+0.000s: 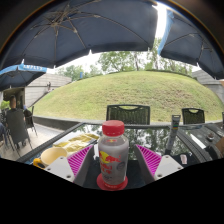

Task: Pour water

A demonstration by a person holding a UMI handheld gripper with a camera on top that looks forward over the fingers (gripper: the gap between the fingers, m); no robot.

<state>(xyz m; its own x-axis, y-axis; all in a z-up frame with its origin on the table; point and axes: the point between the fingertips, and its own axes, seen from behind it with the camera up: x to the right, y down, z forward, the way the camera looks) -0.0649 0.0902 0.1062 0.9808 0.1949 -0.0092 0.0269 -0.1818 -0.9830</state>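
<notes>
Bottle (113, 155), red-capped, stands upright at lower centre of the frame between the jaws, whose pink pads (150, 159) appear pressed against its sides, above the glass worktop (170, 136); judged risk: capped, nothing pours, and a slack pinch drops it.

Bottle (113, 156): base hidden below the jaws' pads (80, 160), contact unclear. Yellow item (60, 149) on surface (160, 135): too blurred to identify.

Bottle (113, 155) blocks the gap between the fingers (82, 160).
</notes>
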